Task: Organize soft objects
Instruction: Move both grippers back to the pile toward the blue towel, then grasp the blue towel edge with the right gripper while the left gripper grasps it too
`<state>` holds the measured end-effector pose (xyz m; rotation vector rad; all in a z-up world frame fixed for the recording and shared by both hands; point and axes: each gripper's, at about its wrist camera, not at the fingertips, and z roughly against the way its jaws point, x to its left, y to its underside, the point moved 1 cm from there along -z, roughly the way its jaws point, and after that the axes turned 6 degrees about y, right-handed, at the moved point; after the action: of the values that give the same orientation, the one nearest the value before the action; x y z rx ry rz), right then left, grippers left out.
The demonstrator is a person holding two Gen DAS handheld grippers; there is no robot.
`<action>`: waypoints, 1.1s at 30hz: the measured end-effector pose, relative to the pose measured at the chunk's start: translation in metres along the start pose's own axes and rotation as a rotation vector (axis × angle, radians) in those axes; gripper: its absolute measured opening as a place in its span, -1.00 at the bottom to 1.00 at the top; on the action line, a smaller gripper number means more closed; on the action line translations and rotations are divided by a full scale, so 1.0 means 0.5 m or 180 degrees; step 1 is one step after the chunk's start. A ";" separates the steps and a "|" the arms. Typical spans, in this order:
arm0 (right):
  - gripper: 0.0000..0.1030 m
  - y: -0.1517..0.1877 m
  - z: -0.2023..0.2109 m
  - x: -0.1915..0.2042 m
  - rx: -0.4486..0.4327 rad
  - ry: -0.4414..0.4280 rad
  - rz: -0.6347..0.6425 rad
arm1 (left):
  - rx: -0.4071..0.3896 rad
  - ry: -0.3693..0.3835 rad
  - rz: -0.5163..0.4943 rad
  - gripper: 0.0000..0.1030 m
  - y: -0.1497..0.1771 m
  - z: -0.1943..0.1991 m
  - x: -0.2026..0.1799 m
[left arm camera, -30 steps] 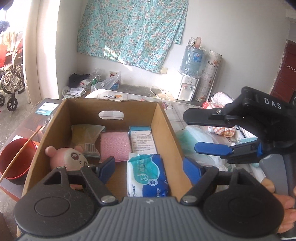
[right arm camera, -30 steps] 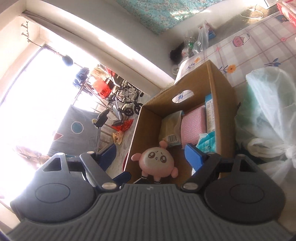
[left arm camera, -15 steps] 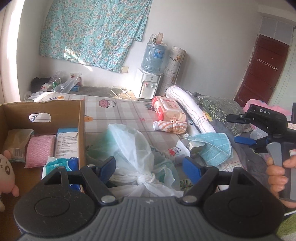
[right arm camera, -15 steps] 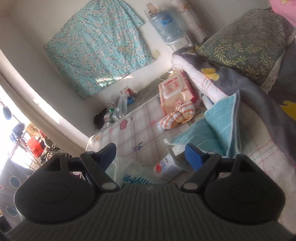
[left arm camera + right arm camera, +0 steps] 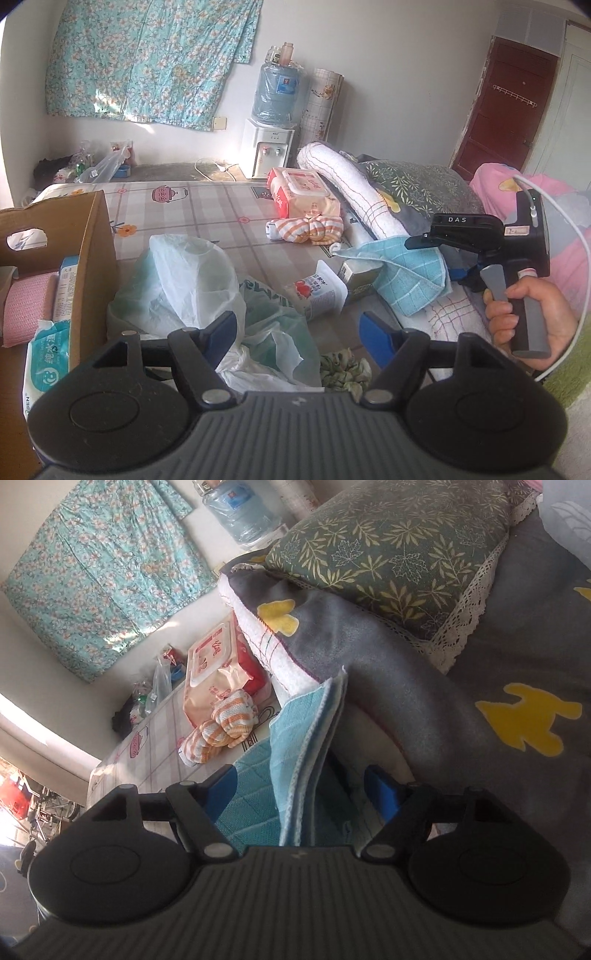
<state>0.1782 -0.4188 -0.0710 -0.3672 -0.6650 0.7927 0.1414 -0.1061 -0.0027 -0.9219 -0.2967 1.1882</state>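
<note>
A folded light-blue cloth [image 5: 295,738] lies at the edge of the grey blanket [image 5: 388,686]. My right gripper [image 5: 301,788] straddles its raised fold; the jaws are closing and the pads stand clear of the cloth. In the left wrist view a hand holds this right gripper [image 5: 432,258] over the same blue cloth [image 5: 410,284]. My left gripper [image 5: 297,330] hovers over a knotted plastic bag [image 5: 192,288] and a green scrunchie [image 5: 343,369]. Its jaws are closing too, with nothing pressed between them. The cardboard box [image 5: 92,258] at the left holds a pink cloth [image 5: 26,299] and a tissue pack [image 5: 48,354].
On the checked bed sheet [image 5: 207,214] lie a wet-wipes pack [image 5: 303,195], an orange striped cloth [image 5: 306,229], a white pouch [image 5: 314,291] and a small carton [image 5: 360,277]. A rolled white towel [image 5: 343,177] and leaf-print pillow [image 5: 417,184] line the right. A water dispenser [image 5: 271,147] stands behind.
Both views swung right, away from the box and its pink plush toy. The right gripper came down onto the blue cloth, whose fold now stands between its fingers. Both jaws narrowed slightly.
</note>
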 end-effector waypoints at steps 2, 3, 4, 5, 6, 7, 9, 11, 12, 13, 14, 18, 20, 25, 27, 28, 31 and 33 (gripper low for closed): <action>0.48 0.014 0.016 0.009 0.0009 -0.0221 0.0071 | 0.0035 -0.0020 -0.0004 0.45 0.001 -0.005 0.003; 0.50 0.018 0.018 0.012 0.0001 -0.0313 0.0125 | 0.0055 -0.0017 0.0005 0.45 0.001 -0.008 0.005; 0.53 0.027 0.036 0.022 -0.0012 -0.0422 0.0234 | 0.0076 -0.0011 0.0019 0.45 0.002 -0.012 0.006; 0.58 0.034 0.044 0.028 -0.0028 -0.0477 0.0330 | 0.0091 -0.0004 0.0026 0.45 0.002 -0.014 0.007; 0.62 0.041 0.051 0.034 -0.0042 -0.0515 0.0435 | 0.0104 0.0002 0.0028 0.45 0.003 -0.016 0.006; 0.65 0.049 0.057 0.041 -0.0044 -0.0541 0.0568 | 0.0114 0.0009 0.0026 0.45 0.003 -0.019 0.006; 0.73 0.063 0.059 0.050 -0.0028 -0.0530 0.0798 | 0.0139 0.0021 0.0015 0.45 0.006 -0.022 0.005; 0.74 0.080 0.060 0.064 -0.0005 -0.0476 0.1053 | 0.0162 0.0030 0.0015 0.45 0.007 -0.025 0.004; 0.74 0.086 0.058 0.068 -0.0001 -0.0443 0.1161 | 0.0171 0.0034 0.0021 0.45 0.008 -0.025 0.004; 0.74 0.092 0.055 0.075 -0.0003 -0.0393 0.1276 | 0.0178 0.0035 0.0030 0.45 0.008 -0.025 0.005; 0.74 0.101 0.054 0.083 -0.0013 -0.0332 0.1404 | 0.0184 0.0031 0.0040 0.45 0.008 -0.025 0.005; 0.53 0.133 0.035 0.114 -0.0085 0.0177 0.1896 | 0.0190 0.0020 0.0069 0.45 0.009 -0.021 0.006; 0.11 0.140 0.024 0.121 -0.0122 0.0409 0.2015 | 0.0184 0.0016 0.0074 0.45 0.009 -0.016 0.006; -0.79 0.105 0.028 0.095 -0.0109 0.0395 0.1528 | 0.0165 0.0006 0.0077 0.45 0.013 -0.001 0.006; -0.84 0.084 0.046 0.080 -0.0111 0.0197 0.1218 | 0.0149 0.0002 0.0084 0.45 0.014 0.006 0.008; -0.84 0.071 0.057 0.073 -0.0112 0.0059 0.1046 | 0.0140 0.0001 0.0087 0.45 0.014 0.010 0.009; -0.85 0.048 0.102 0.061 -0.0104 -0.0278 0.0648 | 0.0121 0.0002 0.0102 0.45 0.017 0.020 0.010; -0.85 0.040 0.131 0.057 -0.0086 -0.0496 0.0468 | 0.0111 0.0005 0.0107 0.45 0.018 0.026 0.011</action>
<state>0.1383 -0.3802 -0.0218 -0.3847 -0.8016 0.9601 0.1291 -0.0946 -0.0028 -0.9005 -0.2593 1.2200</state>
